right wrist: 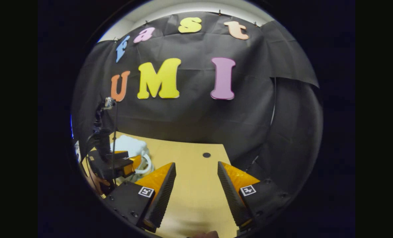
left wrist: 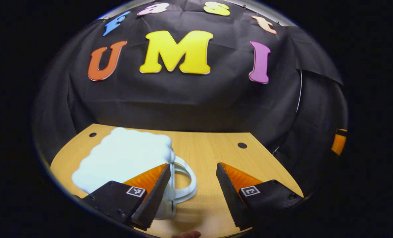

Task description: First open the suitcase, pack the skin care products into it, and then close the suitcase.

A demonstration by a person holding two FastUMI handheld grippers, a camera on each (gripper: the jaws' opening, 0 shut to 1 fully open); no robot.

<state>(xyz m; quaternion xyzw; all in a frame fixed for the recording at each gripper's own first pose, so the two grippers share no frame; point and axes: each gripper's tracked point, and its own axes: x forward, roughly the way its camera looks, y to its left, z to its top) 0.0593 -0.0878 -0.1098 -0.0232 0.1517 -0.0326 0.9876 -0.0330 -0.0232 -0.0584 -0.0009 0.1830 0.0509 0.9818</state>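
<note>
While both tools hang above the wooden table (left wrist: 203, 148), the pale suitcase (left wrist: 123, 162) serves as the marker for everything else. Item one, the suitcase: a small white case with a scalloped outline, lid down, lying flat on the table towards its left side and near the black cloth wall (left wrist: 190, 99); its looped white handle (left wrist: 186, 181) sticks out on the side facing the open middle of the table. Item two, the left gripper (left wrist: 192, 173): just above the suitcase's handle side, jaws spread wide, nothing between them; one finger overlaps the edge of the case in the left gripper view, and whether it touches cannot be told. Item three, the right gripper (right wrist: 196, 172): well to the side of the suitcase (right wrist: 130, 147), over bare tabletop (right wrist: 193, 191), jaws likewise wide apart and holding nothing. In the right gripper view the left gripper (right wrist: 130, 163) shows beside the suitcase, with a hand (right wrist: 95, 183) beneath it. Item four, two dark round holes (left wrist: 242, 145) in the tabletop, one beyond the suitcase's far corner, one past its handle side.
</note>
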